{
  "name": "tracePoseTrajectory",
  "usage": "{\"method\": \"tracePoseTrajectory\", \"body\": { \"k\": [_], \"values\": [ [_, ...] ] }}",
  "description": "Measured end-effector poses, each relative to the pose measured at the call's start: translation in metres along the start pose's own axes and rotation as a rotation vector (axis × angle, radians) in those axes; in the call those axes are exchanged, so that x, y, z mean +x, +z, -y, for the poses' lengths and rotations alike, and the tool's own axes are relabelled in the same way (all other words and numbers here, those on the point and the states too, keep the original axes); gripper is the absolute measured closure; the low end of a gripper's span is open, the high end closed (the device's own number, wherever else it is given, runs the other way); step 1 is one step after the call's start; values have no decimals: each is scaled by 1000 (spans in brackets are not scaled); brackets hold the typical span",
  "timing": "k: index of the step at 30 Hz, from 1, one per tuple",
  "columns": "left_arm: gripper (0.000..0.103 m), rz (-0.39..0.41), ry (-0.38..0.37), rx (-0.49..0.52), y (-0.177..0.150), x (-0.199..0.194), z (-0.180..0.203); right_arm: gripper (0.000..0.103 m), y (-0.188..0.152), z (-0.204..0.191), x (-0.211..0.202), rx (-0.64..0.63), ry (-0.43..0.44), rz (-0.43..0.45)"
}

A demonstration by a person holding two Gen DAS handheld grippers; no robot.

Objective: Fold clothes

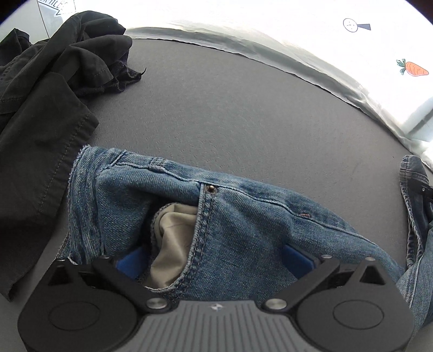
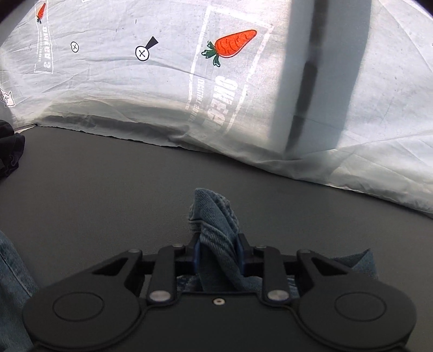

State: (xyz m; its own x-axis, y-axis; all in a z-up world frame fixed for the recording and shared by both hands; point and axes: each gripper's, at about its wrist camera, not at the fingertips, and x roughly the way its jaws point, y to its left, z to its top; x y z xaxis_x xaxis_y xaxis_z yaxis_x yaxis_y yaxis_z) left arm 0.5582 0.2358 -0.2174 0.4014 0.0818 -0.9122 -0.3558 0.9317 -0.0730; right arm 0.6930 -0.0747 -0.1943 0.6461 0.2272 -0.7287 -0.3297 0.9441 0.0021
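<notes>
Right wrist: bunched denim jeans (image 2: 216, 230) between fingers (image 2: 242, 250).

Dark grey matte tabletop (image 2: 108, 173) filling the lower and middle frame in both views, faintly textured. White wrinkled sheet (image 2: 121, 103) draped behind it across the upper frame, hem touching the far table edge. Orange carrot print (image 2: 234, 44) upper centre in the right view, pale block lettering beneath, a second small carrot (image 2: 41, 10) upper left. Circled-cross mark (image 2: 142, 52) left of centre. Dark blurred vertical band (image 2: 305, 81) upper right. Strong backlight through the cloth, blown out white in the left view's upper right (image 1: 351, 48).
</notes>
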Motion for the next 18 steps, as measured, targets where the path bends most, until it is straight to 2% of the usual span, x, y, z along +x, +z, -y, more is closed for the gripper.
{"method": "tracePoseTrajectory", "body": {
  "k": [1,4,9,12,15,18],
  "values": [
    [0,6,16,12,-1,0,3,88,2,6,-11,28,-9,24],
    [0,26,55,51,-8,-1,11,89,11,30,-54,106,-40,134],
    [2,84,21,-32,-19,-34,3,89,14,83,-160,154,-173,313],
    [2,112,19,-69,-33,-56,6,89,4,122,-225,239,-256,417],
    [2,110,20,-101,-51,-75,12,89,-17,154,-273,294,-369,460],
    [2,98,13,-115,-80,-88,23,89,-51,181,-307,348,-481,453]
  ]
}}
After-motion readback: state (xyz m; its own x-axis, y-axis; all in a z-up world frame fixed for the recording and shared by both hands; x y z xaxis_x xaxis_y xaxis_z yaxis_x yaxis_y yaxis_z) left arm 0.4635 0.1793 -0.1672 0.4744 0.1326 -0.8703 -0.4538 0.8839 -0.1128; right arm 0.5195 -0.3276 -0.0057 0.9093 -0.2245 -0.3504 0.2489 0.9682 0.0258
